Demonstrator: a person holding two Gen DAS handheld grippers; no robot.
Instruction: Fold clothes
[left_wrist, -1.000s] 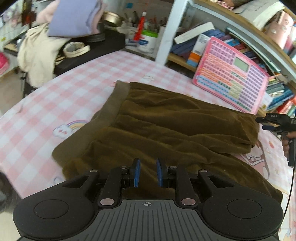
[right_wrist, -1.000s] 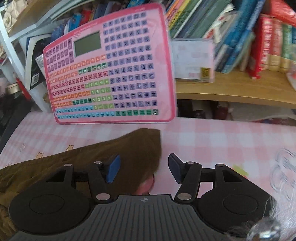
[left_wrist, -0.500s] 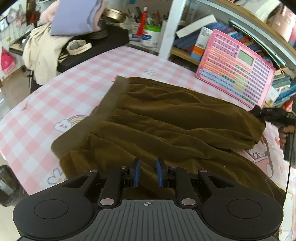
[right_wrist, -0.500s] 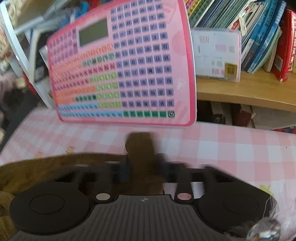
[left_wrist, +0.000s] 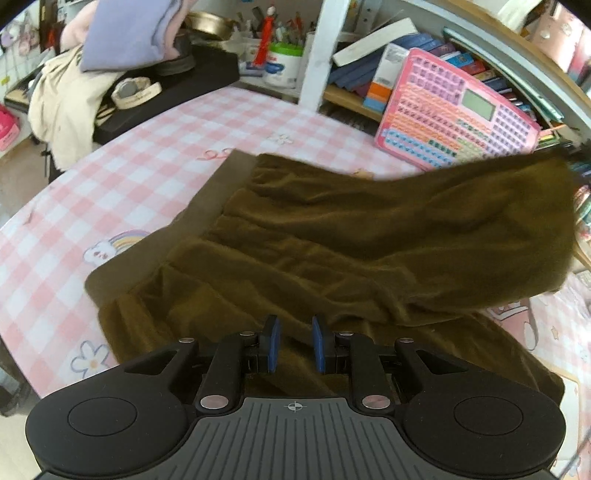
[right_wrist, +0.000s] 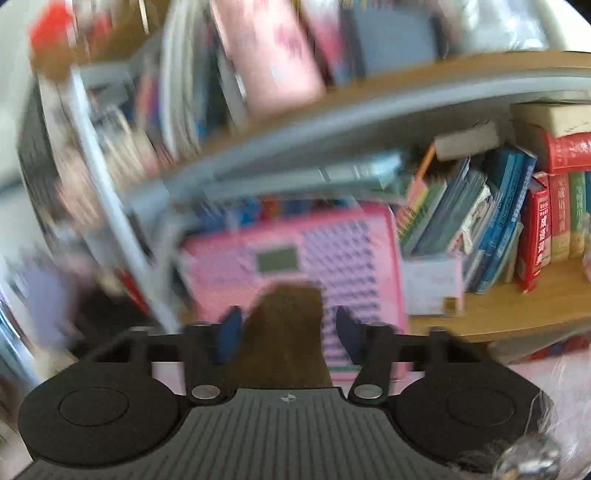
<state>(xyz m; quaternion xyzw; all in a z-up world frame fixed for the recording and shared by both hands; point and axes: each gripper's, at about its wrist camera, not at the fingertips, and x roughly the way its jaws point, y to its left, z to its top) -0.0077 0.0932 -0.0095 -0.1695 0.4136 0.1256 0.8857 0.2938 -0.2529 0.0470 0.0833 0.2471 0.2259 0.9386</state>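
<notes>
1. The far end of the brown velvety garment (left_wrist: 332, 240) is up. A second ago that corner lay flat on the pink checked tablecloth (left_wrist: 147, 147). Now it hangs in the air on the right, in front of the pink toy keyboard (left_wrist: 454, 114).
2. The right gripper (right_wrist: 288, 332) did the lifting. It closed on the corner, rose, and tipped up towards the bookshelf.
3. Its jaws have just been opening again and now stand about half wide. A tongue of brown cloth stands between them, with the keyboard showing through a gap on one side.
4. The right wrist view is badly smeared, so the cloth may still be caught against the other pad, but this does not read as a firm pinch.
5. The left gripper (left_wrist: 295, 347) has barely stirred. Its jaws keep the same narrow gap over the near edge of the garment. Brown cloth shows through that gap, but I cannot tell whether they nip a fold.
6. The ribbed waistband (left_wrist: 177, 236) has not moved and lies flat on the left, so that end anchors the piece.
7. For the task, the fold of the far end towards the waistband has begun. With the right jaws parting this early, the raised corner looks likely to drop short. A fresh grip seems needed before carrying it across.
</notes>
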